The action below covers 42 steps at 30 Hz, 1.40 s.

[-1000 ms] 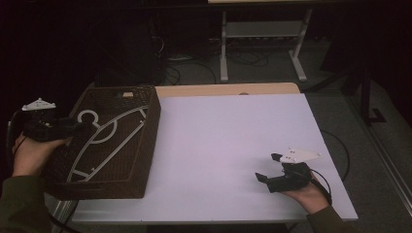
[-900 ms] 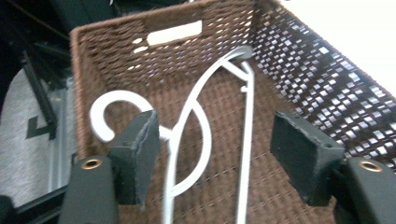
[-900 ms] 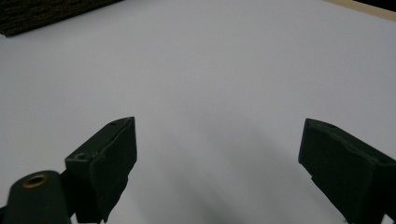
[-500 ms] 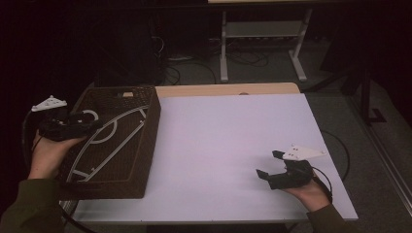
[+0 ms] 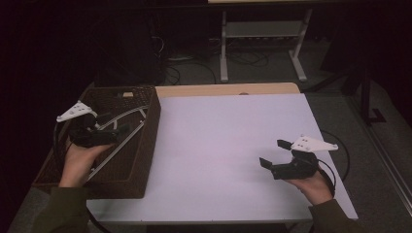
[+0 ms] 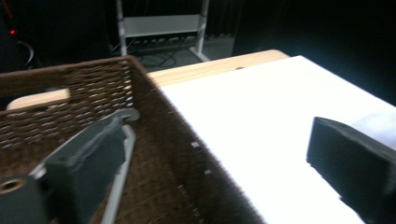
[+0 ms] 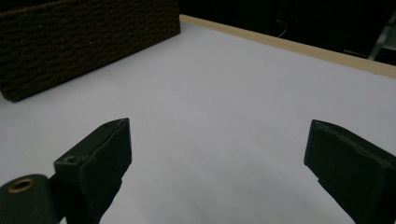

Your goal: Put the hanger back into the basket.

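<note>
I see the white table (image 5: 228, 145) spread across most of the high view, its wooden far edge bare. At its left end sits the brown wicker basket (image 5: 145, 145), and inside it lies a pale hanger (image 5: 127, 127), stretched along the basket's floor and leaning toward the right wall. My left gripper (image 5: 114, 136) hangs over the basket's interior, just above the hanger; its jaws have just been opening and now stand wide apart, with nothing pinched between them. In the left gripper view one jaw sits close against the hanger's bar (image 6: 123, 154), the other out over the table. My right gripper (image 5: 274, 153) rests low over the table's right side, well apart from the basket, its jaws spread wide and empty.
</note>
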### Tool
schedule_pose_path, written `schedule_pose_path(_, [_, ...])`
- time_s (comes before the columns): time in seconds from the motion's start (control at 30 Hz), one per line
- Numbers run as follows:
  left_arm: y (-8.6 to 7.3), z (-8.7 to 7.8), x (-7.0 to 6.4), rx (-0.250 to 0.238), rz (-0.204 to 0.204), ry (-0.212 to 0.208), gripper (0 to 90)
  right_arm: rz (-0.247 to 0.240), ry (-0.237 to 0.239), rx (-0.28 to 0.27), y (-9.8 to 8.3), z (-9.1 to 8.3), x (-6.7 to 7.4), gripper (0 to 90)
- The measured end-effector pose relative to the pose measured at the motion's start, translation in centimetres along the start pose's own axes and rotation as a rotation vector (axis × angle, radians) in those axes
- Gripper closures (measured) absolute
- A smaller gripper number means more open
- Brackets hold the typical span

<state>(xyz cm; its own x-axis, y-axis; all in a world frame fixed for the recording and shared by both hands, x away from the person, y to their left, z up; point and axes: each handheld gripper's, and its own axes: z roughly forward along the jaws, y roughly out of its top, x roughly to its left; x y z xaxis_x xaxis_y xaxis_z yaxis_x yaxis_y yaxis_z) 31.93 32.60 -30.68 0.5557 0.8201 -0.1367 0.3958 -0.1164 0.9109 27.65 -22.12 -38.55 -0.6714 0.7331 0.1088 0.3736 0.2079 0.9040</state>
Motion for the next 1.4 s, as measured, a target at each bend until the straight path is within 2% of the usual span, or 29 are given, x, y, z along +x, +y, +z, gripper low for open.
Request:
schedule_pose_path(0.07, [-0.1,0.2,-0.4,-0.008,-0.003,-0.007,2.3,0.001,0.002,-0.004,0.2,0.0,-0.1,6.5])
schedule_pose_path(0.17, [-0.5,0.6,-1.7,-0.054,-0.004,-0.043,0.0,0.013,-0.004,-0.032,1.0,-0.2,-0.3,4.3])
schedule_pose_path(0.27, [-0.5,0.7,-2.2,-0.077,0.001,-0.062,0.0,0.028,-0.003,-0.057,1.6,-0.2,-0.5,2.3])
schedule_pose_path(0.3, [-0.6,0.8,-2.6,-0.096,0.003,-0.094,0.0,0.028,-0.005,-0.063,1.7,-0.2,-0.6,2.1])
schedule_pose_path(0.33, [-0.6,0.8,-2.6,-0.096,0.003,-0.094,0.0,0.036,-0.002,-0.069,1.9,-0.2,-0.6,1.7])
schedule_pose_path(0.37, [-0.7,1.0,-3.0,-0.104,0.002,-0.126,0.0,0.037,-0.003,-0.077,2.1,-0.1,-0.7,1.7])
schedule_pose_path(0.53, [-0.9,1.3,-3.6,-0.121,0.005,-0.158,0.0,0.045,-0.005,-0.109,3.1,0.0,-0.9,1.7])
schedule_pose_path(0.57, [-0.9,1.4,-4.0,-0.128,0.007,-0.176,0.0,0.042,-0.005,-0.124,3.5,0.1,-0.9,1.7])
schedule_pose_path(0.63, [-1.0,1.5,-4.2,-0.126,0.014,-0.182,0.0,0.038,-0.003,-0.133,3.6,0.1,-0.8,1.7])
schedule_pose_path(0.73, [-1.3,2.0,-5.0,-0.138,0.012,-0.216,0.0,0.026,0.019,-0.151,4.0,-0.1,-0.6,1.6])
schedule_pose_path(0.83, [-1.5,2.2,-5.3,-0.135,0.022,-0.224,0.0,0.018,0.031,-0.164,4.1,-0.4,-0.5,0.8])
schedule_pose_path(0.87, [-1.5,2.3,-5.5,-0.144,0.012,-0.230,0.0,0.018,0.031,-0.164,4.1,-0.4,-0.5,0.8])
schedule_pose_path(0.9, [-1.6,2.4,-5.7,-0.143,0.031,-0.235,0.0,0.027,0.041,-0.183,4.2,-0.7,-0.4,0.0])
schedule_pose_path(1.0, [-1.8,2.6,-6.0,-0.150,0.032,-0.249,0.0,0.024,0.051,-0.209,4.4,-1.2,-0.4,0.0])
schedule_pose_path(1.23, [-2.1,2.9,-6.5,-0.152,0.046,-0.270,0.0,0.006,0.054,-0.255,5.3,-2.2,-0.2,0.0])
schedule_pose_path(1.4, [-2.2,2.9,-6.7,-0.150,0.052,-0.277,0.0,-0.001,0.052,-0.267,5.7,-2.5,-0.1,0.0])
